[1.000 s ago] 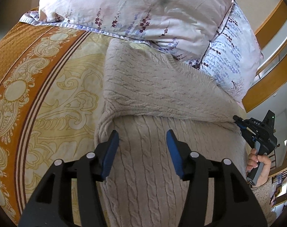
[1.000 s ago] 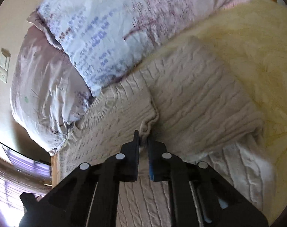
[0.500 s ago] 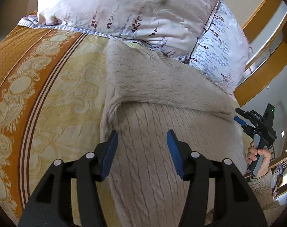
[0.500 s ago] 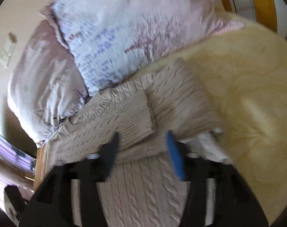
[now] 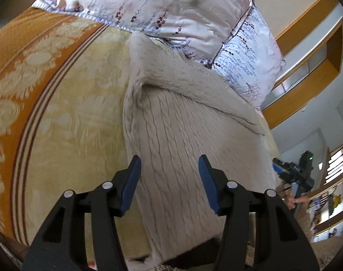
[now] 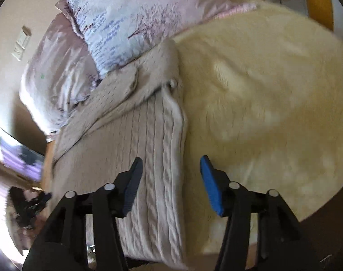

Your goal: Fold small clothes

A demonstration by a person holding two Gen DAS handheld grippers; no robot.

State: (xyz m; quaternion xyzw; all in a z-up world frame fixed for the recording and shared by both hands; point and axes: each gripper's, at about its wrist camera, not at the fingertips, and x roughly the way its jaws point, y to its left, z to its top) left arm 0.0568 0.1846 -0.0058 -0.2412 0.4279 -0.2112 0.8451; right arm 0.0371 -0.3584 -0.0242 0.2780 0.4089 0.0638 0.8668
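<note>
Right tongs (image 6: 169, 180) (blurred) closing, empty; sweater (image 6: 130, 149) cut off below.

beige cable-knit sweater (image 5: 178, 135) flat on the bed; sleeves folded across its upper part

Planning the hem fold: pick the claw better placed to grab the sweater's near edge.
Probably the left claw: it is open directly over the sweater. The open right claw straddles the sweater's side edge, half over the cream blanket.
</note>
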